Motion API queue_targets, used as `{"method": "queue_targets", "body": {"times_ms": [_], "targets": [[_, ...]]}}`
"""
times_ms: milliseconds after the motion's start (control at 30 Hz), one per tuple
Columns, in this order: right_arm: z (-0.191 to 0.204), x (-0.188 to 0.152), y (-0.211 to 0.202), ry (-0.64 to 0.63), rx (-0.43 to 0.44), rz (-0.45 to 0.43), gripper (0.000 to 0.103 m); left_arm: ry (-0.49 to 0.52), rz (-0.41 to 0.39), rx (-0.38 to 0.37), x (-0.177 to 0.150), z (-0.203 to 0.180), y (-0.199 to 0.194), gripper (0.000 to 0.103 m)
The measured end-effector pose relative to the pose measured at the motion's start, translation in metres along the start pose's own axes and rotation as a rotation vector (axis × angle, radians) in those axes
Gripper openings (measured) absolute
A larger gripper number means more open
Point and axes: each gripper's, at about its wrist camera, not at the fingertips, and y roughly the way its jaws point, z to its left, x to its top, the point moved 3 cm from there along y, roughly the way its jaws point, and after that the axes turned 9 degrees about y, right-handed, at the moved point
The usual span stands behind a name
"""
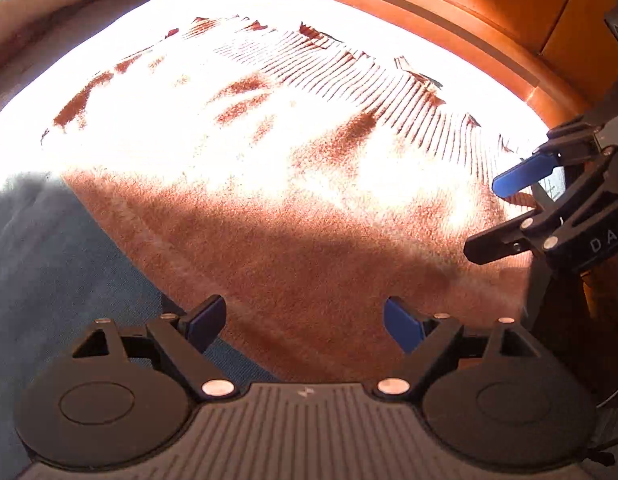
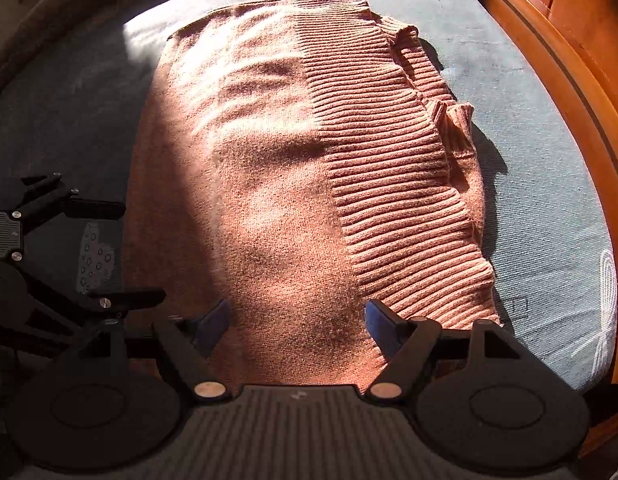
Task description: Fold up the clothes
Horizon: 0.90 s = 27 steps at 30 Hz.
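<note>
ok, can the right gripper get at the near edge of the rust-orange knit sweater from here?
Probably yes. The right gripper is open, with the rust-orange knit sweater's near edge lying flat between its fingers. Nothing covers it; the left gripper sits off to the side.

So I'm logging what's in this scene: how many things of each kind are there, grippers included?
Knit sweater, rust-orange, lying on the blue-grey cover: 1
Grippers, both open: 2 (left gripper, right gripper)
Wooden frame alongside: 1
Total: 5, counting the cover.

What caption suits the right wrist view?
Open right tongs over a rust knit sweater lying on a blue cushion.
</note>
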Motion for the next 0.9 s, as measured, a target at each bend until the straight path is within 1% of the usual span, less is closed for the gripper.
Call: {"method": "queue_targets", "body": {"times_ms": [33,67,100,133,167,267,367,433,500,600,700,900], "targets": [[0.000,0.000,0.005,0.010,-0.005,0.011,0.080,-0.021,0.007,0.006,0.000,0.003,0.005,0.086],[0.000,0.000,0.009,0.017,-0.007,0.020,0.083,-0.042,0.014,0.013,0.001,0.006,0.009,0.086],[0.002,-0.001,0.010,0.019,-0.003,0.021,0.088,-0.063,0.021,0.019,0.001,0.008,0.014,0.087],[0.003,-0.001,0.012,0.020,0.002,0.022,0.091,-0.084,0.028,0.026,0.002,0.011,0.019,0.088],[0.004,-0.001,0.014,0.023,0.007,0.024,0.096,-0.100,0.031,0.030,0.002,0.012,0.021,0.091],[0.006,-0.001,0.016,0.038,0.009,0.033,0.101,-0.127,0.026,0.035,0.002,0.019,0.016,0.092],[0.008,0.000,0.015,0.043,0.008,0.038,0.101,-0.151,-0.004,0.042,0.004,0.021,0.004,0.092],[0.010,0.002,0.012,0.039,0.019,0.031,0.101,-0.183,-0.025,0.043,0.012,0.024,0.004,0.092],[0.011,0.004,0.011,0.030,0.019,0.028,0.101,-0.219,-0.040,0.062,0.020,0.032,0.006,0.092],[0.014,0.007,0.014,0.013,0.008,0.027,0.101,-0.259,-0.057,0.100,0.035,0.046,0.011,0.092],[0.017,0.009,0.017,-0.002,-0.003,0.026,0.101,-0.303,-0.067,0.111,0.041,0.053,0.021,0.093],[0.014,0.007,0.022,0.022,0.000,0.026,0.103,-0.392,-0.086,0.134,0.053,0.068,0.039,0.094]]}}
